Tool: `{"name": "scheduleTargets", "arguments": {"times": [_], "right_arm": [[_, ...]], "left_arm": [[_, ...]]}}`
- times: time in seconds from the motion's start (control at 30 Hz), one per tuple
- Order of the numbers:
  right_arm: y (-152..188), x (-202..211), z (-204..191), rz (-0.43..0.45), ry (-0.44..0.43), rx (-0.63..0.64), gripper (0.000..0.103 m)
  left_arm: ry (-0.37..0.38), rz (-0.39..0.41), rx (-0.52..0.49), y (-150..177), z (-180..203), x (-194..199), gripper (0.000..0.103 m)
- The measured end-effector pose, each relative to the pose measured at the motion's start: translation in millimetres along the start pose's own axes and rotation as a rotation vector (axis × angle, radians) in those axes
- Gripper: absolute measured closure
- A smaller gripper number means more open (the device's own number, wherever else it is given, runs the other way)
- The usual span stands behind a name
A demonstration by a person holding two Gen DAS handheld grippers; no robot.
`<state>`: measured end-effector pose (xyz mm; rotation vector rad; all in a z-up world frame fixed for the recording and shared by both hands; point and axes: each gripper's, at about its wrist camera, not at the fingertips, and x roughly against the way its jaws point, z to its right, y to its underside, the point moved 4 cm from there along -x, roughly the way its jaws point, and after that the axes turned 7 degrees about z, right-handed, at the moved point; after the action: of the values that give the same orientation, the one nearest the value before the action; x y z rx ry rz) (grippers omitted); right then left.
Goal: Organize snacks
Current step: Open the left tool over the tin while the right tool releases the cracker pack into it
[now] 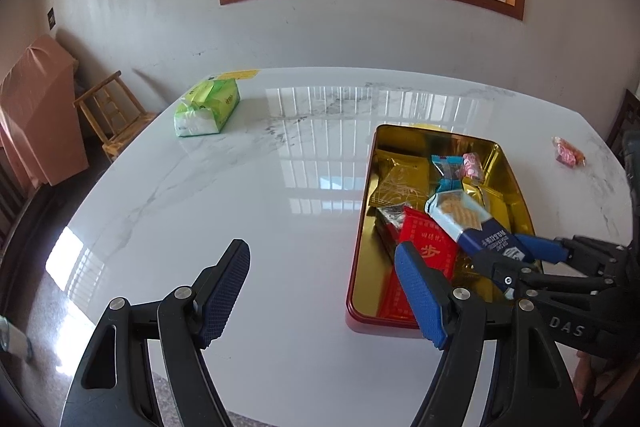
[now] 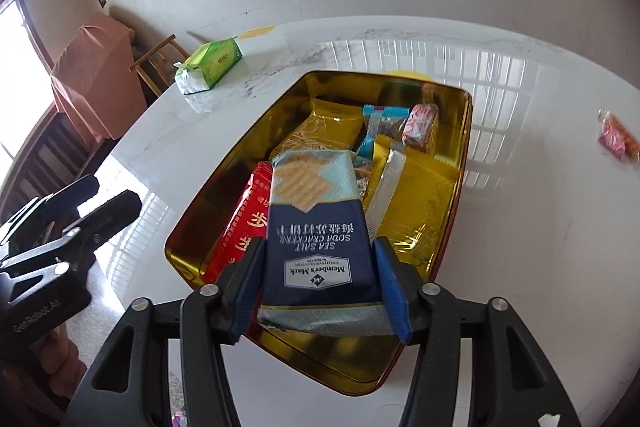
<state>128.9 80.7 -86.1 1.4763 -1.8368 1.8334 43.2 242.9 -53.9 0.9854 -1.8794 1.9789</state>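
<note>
Right claw [image 2: 322, 291] straddles the cracker pack [image 2: 316, 227] over the tin [image 2: 460, 163] at 12 o'clock, pads barely touching, grip unclear; light, brittle—hold by long edges; left claw [image 1: 320, 291] apart, empty.

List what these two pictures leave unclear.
- Right gripper: whether its fingers press the blue-and-teal soda cracker packet; the packet hides the contact.
- Pink wrapped snack: blurred at the right wrist view's edge.
- Gold rectangular tin: floor covered by packets.
</note>
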Motion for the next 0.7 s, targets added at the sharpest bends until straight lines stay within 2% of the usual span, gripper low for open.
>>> {"name": "scheduleTargets", "arguments": {"times": [0.1,0.23,0.37,0.43,0.5,0.6,0.7], "right_arm": [[-1.8,14.7,8.5,0.050,-0.019,-0.037,0.043],[2.3,41.6,41.8,0.128,-0.011,-0.101,0.040],[26.4,74.8,108.2,0.169,0.113,-0.160,0.040],[39.9,91.4,148.0,0.176,0.216,-0.176,0.040],[56.5,110.1,195.6,0.162,0.334,-0.201,0.040],[74.0,134.3,250.7,0.151,0.467,-0.234,0.040],[85.5,154.7,304.0,0.135,0.546,-0.285,0.040]], "left_arm": [[-0.002,-0.002,-0.009,0.5,2.7,0.5,0.027],[0.001,-0.001,-0.032,-1.6,9.7,2.1,0.027],[0.026,0.014,-0.089,-8.7,27.0,6.7,0.027],[0.057,0.019,-0.132,-15.0,41.5,8.4,0.027],[0.111,0.013,-0.170,-23.7,62.6,10.1,0.027],[0.235,-0.025,-0.223,-41.6,107.2,7.5,0.021],[0.399,-0.089,-0.267,-63.1,170.2,-1.8,0.020]]}}
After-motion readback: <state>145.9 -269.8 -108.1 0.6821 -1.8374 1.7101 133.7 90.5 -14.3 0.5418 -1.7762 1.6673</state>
